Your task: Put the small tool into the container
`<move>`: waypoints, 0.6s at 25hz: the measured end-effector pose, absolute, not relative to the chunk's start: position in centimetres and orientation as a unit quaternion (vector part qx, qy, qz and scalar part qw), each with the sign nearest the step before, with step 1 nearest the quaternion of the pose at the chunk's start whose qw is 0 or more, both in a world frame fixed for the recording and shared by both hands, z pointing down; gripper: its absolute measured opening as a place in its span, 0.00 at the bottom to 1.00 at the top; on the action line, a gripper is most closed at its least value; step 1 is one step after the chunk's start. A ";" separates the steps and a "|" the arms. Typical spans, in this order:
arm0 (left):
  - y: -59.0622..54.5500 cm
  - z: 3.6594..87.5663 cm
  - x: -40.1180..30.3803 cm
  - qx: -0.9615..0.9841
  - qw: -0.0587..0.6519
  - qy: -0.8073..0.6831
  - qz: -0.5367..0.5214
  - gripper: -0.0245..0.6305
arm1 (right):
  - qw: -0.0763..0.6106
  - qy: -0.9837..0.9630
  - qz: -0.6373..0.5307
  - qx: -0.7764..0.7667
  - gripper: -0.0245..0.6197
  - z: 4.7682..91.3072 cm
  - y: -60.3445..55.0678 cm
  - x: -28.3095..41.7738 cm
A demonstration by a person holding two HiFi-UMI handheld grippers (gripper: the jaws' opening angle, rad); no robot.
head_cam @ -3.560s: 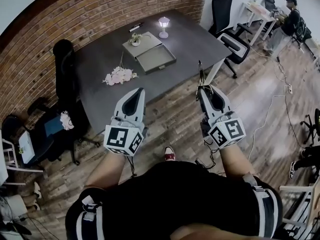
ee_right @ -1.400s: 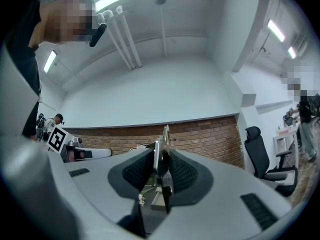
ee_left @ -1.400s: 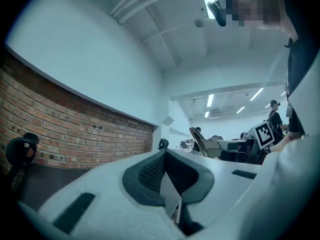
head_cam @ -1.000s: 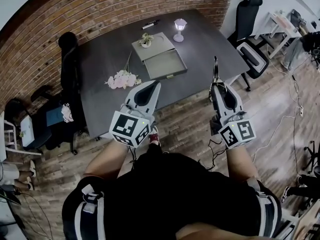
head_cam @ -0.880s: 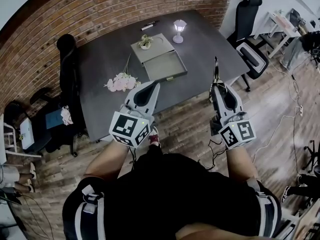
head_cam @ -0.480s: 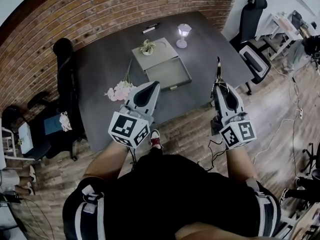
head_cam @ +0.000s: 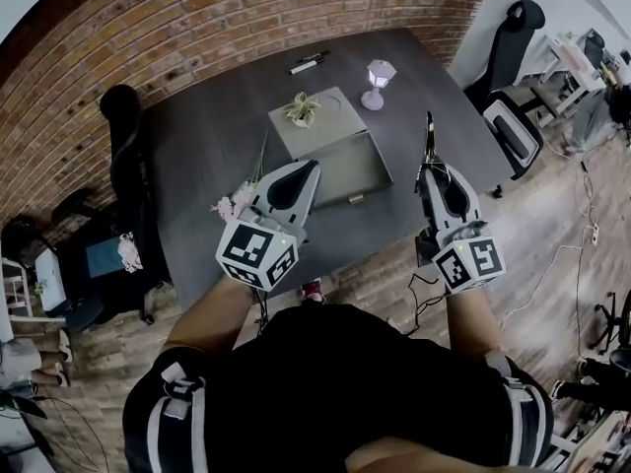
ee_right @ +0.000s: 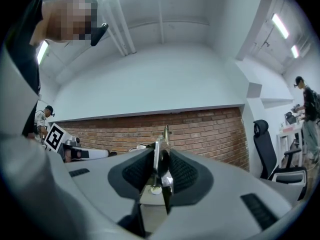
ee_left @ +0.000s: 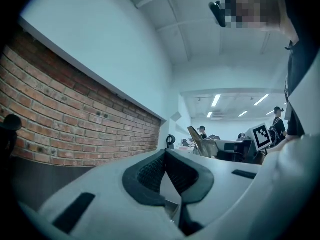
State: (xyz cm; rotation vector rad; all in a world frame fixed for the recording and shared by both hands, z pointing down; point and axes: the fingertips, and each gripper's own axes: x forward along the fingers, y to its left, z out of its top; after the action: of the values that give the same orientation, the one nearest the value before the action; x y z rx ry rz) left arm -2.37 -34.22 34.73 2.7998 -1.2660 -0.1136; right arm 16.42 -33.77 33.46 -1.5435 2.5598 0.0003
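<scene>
Fingers (ee_right: 134,173) of right gripper (head_cam: 431,168) pinch small tool (head_cam: 428,136), tip upward. Left gripper (head_cam: 308,168) pressed together, empty. Container (head_cam: 347,170) open on table (head_cam: 207,146), at 11 o'clock from tool. Tool not yet inside; approach, lowering and release are left.

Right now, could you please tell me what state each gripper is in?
Left gripper: closed, nothing between its jaws.
Right gripper: closed on the small metal tool.

On the table (head_cam: 197,156), the container (head_cam: 347,166) sits central: plant (head_cam: 303,109) at eleven o'clock, lamp (head_cam: 376,72) at one (flowers (head_cam: 233,205) at eight).
</scene>
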 end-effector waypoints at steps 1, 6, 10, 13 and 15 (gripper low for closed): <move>-34.8 34.9 -2.7 0.910 0.035 -0.412 -0.035 0.05 | 0.075 0.854 -0.002 -0.515 0.19 33.6 -34.5 16.1; -37.7 35.3 -4.3 0.909 0.044 -0.413 -0.031 0.05 | 0.069 0.856 -0.007 -0.512 0.18 34.0 -37.6 14.4; -39.2 35.7 -4.9 0.912 0.048 -0.407 -0.027 0.05 | 0.056 0.856 -0.007 -0.513 0.18 34.3 -39.3 13.4; -40.2 35.6 -5.3 0.914 0.049 -0.403 -0.025 0.05 | 0.052 0.857 -0.005 -0.512 0.18 34.2 -40.5 12.6; -40.7 35.8 -5.3 0.916 0.049 -0.397 -0.021 0.05 | 0.047 0.858 -0.004 -0.512 0.19 34.2 -41.1 12.2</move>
State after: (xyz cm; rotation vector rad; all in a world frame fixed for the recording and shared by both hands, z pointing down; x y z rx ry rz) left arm -5.32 -40.71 35.82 2.7921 -1.2104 -0.0647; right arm 12.21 -41.12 34.15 -1.5614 2.6169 -0.0110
